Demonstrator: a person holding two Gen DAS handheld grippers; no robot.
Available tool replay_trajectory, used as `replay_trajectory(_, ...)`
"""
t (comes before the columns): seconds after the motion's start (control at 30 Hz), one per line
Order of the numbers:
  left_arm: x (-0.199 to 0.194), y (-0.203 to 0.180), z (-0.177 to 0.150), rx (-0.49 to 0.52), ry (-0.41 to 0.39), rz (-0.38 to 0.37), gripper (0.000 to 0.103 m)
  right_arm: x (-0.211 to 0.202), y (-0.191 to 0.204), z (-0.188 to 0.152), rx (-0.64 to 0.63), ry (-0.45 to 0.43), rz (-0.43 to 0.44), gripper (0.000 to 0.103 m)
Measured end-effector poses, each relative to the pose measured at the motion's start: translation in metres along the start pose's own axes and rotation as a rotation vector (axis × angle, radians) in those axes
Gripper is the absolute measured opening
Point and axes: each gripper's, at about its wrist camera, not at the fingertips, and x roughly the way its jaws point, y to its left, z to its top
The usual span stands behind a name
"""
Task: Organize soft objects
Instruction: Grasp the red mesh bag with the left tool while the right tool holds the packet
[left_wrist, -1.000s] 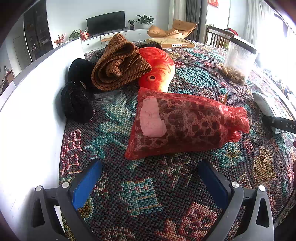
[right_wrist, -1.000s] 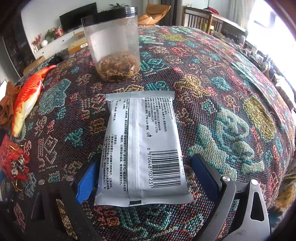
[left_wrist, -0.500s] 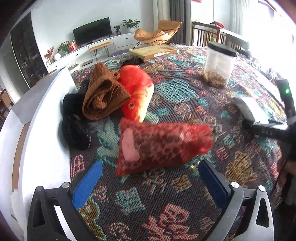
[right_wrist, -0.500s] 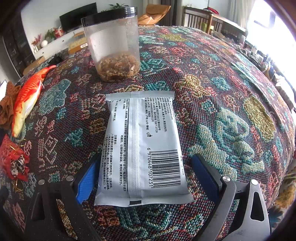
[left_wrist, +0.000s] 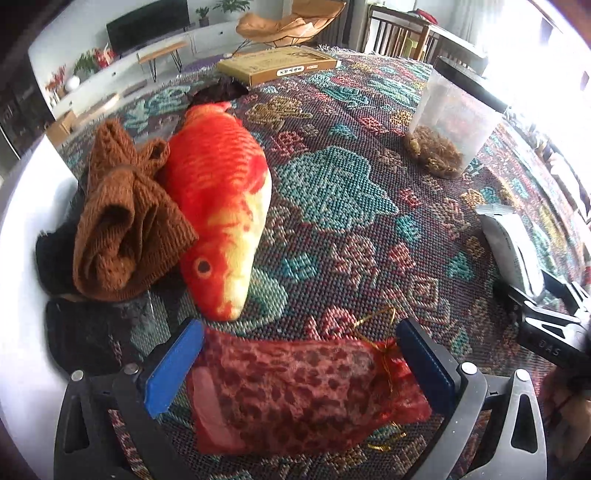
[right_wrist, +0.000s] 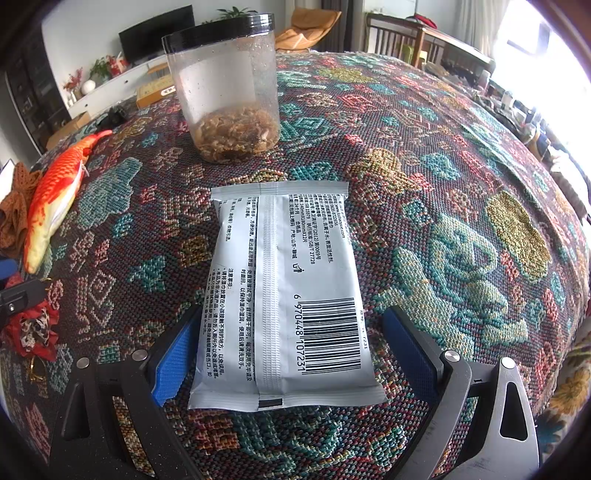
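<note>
Left wrist view: the left gripper (left_wrist: 299, 363) is spread wide with one red mesh pouch (left_wrist: 295, 395) lying between its two blue pads (left_wrist: 173, 367), not pinched – whether the pads touch it I cannot tell. Just beyond sit one plush fish (left_wrist: 225, 206), one brown knit (left_wrist: 122, 229) leaning against the fish's side, and dark cloth (left_wrist: 85, 332) by the white edge (left_wrist: 22, 280) at left. One clear jar (left_wrist: 450, 125) stands well apart at upper right, one flat box (left_wrist: 277, 66) at the far end. In the right wrist view the right gripper (right_wrist: 291, 349) is also spread – one white packet (right_wrist: 280, 291) lies flat on the patterned cover (right_wrist: 461, 206) between its fingers, with the jar (right_wrist: 225, 92) upright beyond it
</note>
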Motion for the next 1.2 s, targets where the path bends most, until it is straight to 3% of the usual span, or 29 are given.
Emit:
replay_trajectory(0.17, -0.017, 0.004, -0.027, -0.044, 0.058, -0.079, 0.103, 0.000, 0.000, 0.000, 0.000, 0.000, 0.000, 0.097)
replay_trajectory(0.33, -0.031, -0.018, -0.042, 0.095, 0.135, -0.067, 0.103, 0.000, 0.000, 0.000, 0.000, 0.000, 0.000, 0.097)
replay_trajectory(0.53, -0.044, -0.049, -0.048, 0.399, 0.101, 0.135, 0.103, 0.000, 0.000, 0.000, -0.001, 0.000, 0.001, 0.097)
replay_trajectory(0.67, -0.045, -0.061, -0.052, 0.555, 0.103, 0.186, 0.103, 0.000, 0.000, 0.000, -0.001, -0.001, 0.001, 0.097)
replay_trajectory(0.77, -0.034, -0.068, -0.060, 0.715, 0.104, 0.306, 0.103, 0.000, 0.000, 0.000, -0.001, -0.001, 0.001, 0.097)
replay_trajectory(0.83, -0.024, -0.069, -0.061, 0.767, 0.088, 0.391, 0.103, 0.000, 0.000, 0.000, -0.001, -0.001, 0.001, 0.097)
replay_trajectory(1.0, 0.003, -0.064, -0.032, 0.691, 0.034, 0.452, 0.103, 0.000, 0.000, 0.000, -0.001, -0.001, 0.002, 0.097)
replay_trajectory(1.2, 0.013, -0.048, -0.011, 0.516, 0.052, 0.340, 0.100, 0.000, 0.000, 0.000, -0.001, -0.001, 0.002, 0.097)
